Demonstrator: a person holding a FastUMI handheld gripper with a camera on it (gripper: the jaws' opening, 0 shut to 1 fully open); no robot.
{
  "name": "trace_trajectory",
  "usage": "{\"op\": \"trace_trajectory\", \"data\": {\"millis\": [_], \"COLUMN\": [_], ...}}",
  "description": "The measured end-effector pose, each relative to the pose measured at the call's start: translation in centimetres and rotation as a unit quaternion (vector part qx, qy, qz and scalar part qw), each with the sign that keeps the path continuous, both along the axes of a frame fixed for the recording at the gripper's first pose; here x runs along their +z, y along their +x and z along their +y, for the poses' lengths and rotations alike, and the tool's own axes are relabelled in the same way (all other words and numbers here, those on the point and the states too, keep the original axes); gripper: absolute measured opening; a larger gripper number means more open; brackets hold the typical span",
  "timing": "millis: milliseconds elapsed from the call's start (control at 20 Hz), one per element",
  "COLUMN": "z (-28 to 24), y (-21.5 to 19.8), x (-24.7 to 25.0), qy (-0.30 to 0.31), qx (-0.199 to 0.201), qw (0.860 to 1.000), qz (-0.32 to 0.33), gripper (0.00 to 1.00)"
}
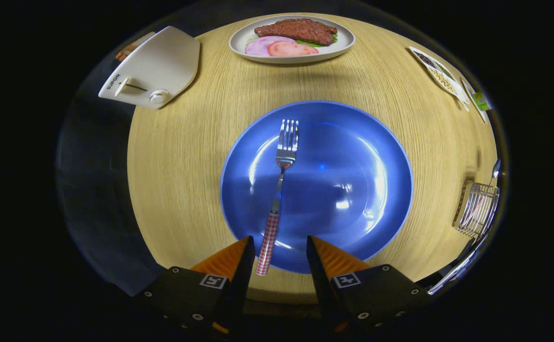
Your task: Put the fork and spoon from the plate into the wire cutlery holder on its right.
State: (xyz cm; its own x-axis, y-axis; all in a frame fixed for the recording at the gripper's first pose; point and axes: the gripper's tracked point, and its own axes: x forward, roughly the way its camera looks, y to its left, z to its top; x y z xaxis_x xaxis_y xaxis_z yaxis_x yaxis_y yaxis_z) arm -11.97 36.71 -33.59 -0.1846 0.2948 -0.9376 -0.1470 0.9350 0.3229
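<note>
A blue plate [352,156] lies in the middle of the round wooden table. On its left half rests a fork [280,183], tines pointing away, with a red-and-white checked handle that overhangs the near rim. My gripper [279,247] hovers open above the near rim, and the handle's end lies between the fingers, close to the left one. Neither finger touches it. To the right of the plate stands the wire cutlery holder [478,209], and a spoon [495,168] sticks up out of it.
Beyond the blue plate sits a white oval plate [239,42] with meat and sliced food. A white appliance with a knob [155,69] lies at the back left. Small white dishes [440,73] with food sit at the back right. A metal bar [459,268] runs below the holder.
</note>
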Motion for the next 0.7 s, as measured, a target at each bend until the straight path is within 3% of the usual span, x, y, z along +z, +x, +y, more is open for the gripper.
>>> {"op": "trace_trajectory", "data": {"millis": [150,500,700], "z": [-0.3,-1.3,-1.7], "y": [-0.8,-2.8,-2.3], "x": [-0.7,-1.8,-1.4], "qy": [-0.019,-0.037,-0.023], "qx": [0.003,0.051,0.053], "qw": [1.000,0.998,0.998], "qz": [-0.003,-0.005,-0.015], "gripper": [0.52,0.20,0.10]}}
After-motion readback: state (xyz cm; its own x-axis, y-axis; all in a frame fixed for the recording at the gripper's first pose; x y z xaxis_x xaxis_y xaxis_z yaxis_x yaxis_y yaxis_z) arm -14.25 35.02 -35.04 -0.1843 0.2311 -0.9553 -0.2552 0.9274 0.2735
